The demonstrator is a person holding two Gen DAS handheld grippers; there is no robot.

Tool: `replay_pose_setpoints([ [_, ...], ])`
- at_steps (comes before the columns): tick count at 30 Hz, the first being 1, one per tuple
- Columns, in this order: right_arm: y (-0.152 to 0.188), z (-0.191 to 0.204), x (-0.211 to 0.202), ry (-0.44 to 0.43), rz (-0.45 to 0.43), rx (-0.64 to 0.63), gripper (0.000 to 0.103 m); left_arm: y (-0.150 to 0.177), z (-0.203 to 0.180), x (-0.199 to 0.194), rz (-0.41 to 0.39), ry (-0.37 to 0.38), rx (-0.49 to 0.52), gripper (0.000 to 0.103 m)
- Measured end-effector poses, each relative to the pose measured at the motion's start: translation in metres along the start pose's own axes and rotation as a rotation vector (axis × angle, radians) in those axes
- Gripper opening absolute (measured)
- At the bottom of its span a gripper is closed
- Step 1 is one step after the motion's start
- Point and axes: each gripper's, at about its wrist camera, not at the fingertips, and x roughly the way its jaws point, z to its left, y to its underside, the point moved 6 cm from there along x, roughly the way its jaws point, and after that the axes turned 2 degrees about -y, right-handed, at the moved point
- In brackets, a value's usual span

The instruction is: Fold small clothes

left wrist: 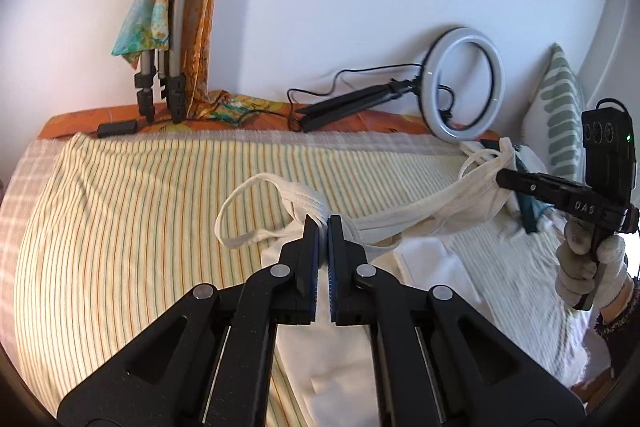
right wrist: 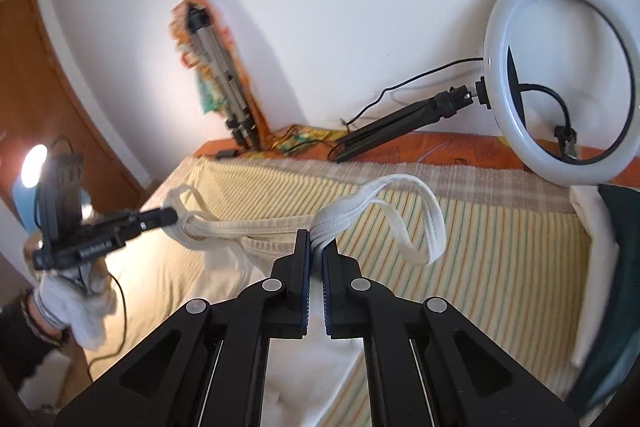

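A cream-white sleeveless top [left wrist: 400, 223] hangs stretched between my two grippers above the striped bed cover [left wrist: 132, 211]. My left gripper [left wrist: 323, 223] is shut on one bunched shoulder strap [left wrist: 304, 201], whose loop sticks out to the left. My right gripper [right wrist: 316, 239] is shut on the other strap [right wrist: 340, 217]. Each gripper shows in the other's view: the right one [left wrist: 500, 177] at the far right, the left one [right wrist: 174, 217] at the left. The top's body [right wrist: 224, 279] drapes down onto the bed.
A ring light [left wrist: 466, 85] on a folded black stand [left wrist: 352, 107] leans on the wall behind the bed. A tripod with colourful cloth [left wrist: 168, 27] stands at the back left. A green-patterned pillow [left wrist: 560, 111] and folded clothes [right wrist: 612, 267] lie at the right. A wooden door [right wrist: 36, 99] stands left.
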Motion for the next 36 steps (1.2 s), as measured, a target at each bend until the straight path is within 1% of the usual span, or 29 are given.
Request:
replay_pose_setpoints([
  [4, 0.032, 0.015, -0.018, 0.012, 0.019, -0.020, 0.004, 0.028, -0.009, -0.028, 0.002, 0.008, -0.005, 0.002],
  [7, 0.057, 0.025, -0.025, 0.015, 0.037, -0.032, 0.004, 0.056, -0.015, -0.043, 0.024, 0.007, -0.013, 0.002],
  [9, 0.072, 0.031, -0.029, 0.020, 0.046, -0.031, 0.004, 0.071, -0.020, -0.047, 0.046, 0.005, -0.010, 0.002],
  [11, 0.088, 0.035, -0.031, 0.019, 0.056, -0.021, 0.004, 0.087, -0.022, -0.053, 0.051, -0.006, -0.009, 0.002],
  [15, 0.114, 0.044, -0.037, 0.022, 0.070, -0.014, 0.004, 0.110, -0.023, -0.063, 0.064, -0.008, -0.043, 0.002],
  [20, 0.131, 0.054, -0.044, 0.044, 0.074, -0.040, 0.004, 0.129, -0.028, -0.071, 0.073, -0.027, -0.015, 0.002],
  [24, 0.140, 0.055, -0.046, 0.067, 0.087, -0.055, 0.005, 0.146, -0.027, -0.074, 0.115, -0.039, -0.006, 0.002],
  [25, 0.143, 0.056, -0.046, 0.067, 0.094, -0.055, 0.007, 0.149, -0.026, -0.076, 0.119, -0.043, -0.004, 0.002],
  [27, 0.150, 0.056, -0.048, 0.066, 0.118, -0.050, 0.008, 0.159, -0.022, -0.083, 0.143, -0.051, -0.002, 0.002],
  [29, 0.158, 0.055, -0.051, 0.070, 0.156, -0.046, 0.010, 0.165, -0.018, -0.093, 0.154, -0.059, 0.000, 0.002],
  [31, 0.166, 0.054, -0.057, 0.063, 0.198, -0.037, 0.011, 0.164, -0.016, -0.112, 0.141, -0.063, 0.015, 0.002],
  [34, 0.165, 0.062, -0.072, 0.058, 0.201, -0.068, 0.011, 0.148, -0.020, -0.139, 0.092, -0.058, 0.033, 0.002],
  [36, 0.158, 0.071, -0.084, 0.032, 0.180, -0.074, 0.011, 0.132, -0.026, -0.154, 0.054, -0.065, 0.062, 0.002],
])
